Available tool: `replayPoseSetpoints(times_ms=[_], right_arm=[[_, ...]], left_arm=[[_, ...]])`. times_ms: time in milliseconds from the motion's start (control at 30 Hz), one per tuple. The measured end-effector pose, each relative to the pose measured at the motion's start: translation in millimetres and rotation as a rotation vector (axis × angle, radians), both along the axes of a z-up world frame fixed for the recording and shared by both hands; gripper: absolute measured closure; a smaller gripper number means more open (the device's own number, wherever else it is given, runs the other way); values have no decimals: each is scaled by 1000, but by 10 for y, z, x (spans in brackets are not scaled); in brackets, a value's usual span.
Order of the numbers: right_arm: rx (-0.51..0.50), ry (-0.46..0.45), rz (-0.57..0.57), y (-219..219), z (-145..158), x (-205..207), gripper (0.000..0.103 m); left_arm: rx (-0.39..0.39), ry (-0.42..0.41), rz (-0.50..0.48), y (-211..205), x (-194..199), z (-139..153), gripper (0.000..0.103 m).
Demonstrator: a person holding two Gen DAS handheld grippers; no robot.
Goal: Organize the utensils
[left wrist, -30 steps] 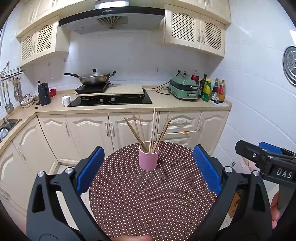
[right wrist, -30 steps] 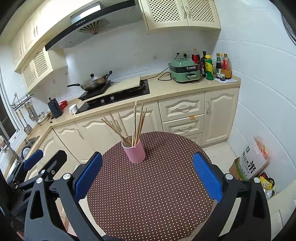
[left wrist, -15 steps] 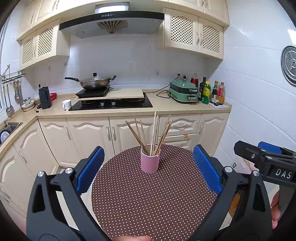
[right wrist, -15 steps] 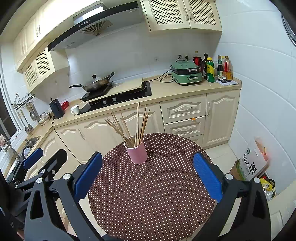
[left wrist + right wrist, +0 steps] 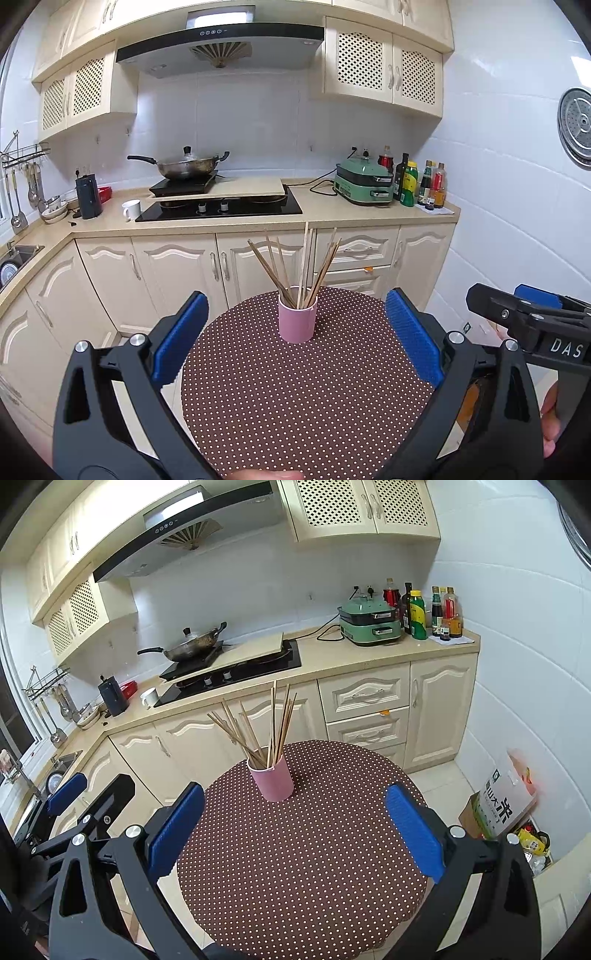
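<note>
Both claws, left (image 5: 297, 341) and right (image 5: 293, 821), are spread wide apart and holding nothing. Straight ahead of them the pink cup (image 5: 297, 319) stands upright on the dotted worktop (image 5: 306, 398), chopsticks (image 5: 299, 264) all inside. No loose utensils that I can see, so looks pretty much done.

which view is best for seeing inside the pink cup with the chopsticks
The right wrist view: it looks down on the pink cup, showing its open rim and the chopsticks inside. The left wrist view shows the cup mostly side-on.

"DAS" on the right gripper (image 5: 532, 314); "米" on a bag (image 5: 504, 808).
</note>
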State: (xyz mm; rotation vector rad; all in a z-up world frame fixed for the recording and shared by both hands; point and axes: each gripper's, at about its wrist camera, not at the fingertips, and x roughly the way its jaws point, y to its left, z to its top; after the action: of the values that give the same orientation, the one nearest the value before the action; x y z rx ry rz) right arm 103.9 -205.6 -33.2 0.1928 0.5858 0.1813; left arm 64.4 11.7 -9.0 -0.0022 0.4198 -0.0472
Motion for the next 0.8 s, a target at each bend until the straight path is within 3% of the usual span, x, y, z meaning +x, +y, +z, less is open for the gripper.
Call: replayPoseSetpoints(times_ms=[800], right_arm=[[23,6,-2,-56,-27,-34,8]], left_arm=[[30,-8,-6,-52,-30,10,8]])
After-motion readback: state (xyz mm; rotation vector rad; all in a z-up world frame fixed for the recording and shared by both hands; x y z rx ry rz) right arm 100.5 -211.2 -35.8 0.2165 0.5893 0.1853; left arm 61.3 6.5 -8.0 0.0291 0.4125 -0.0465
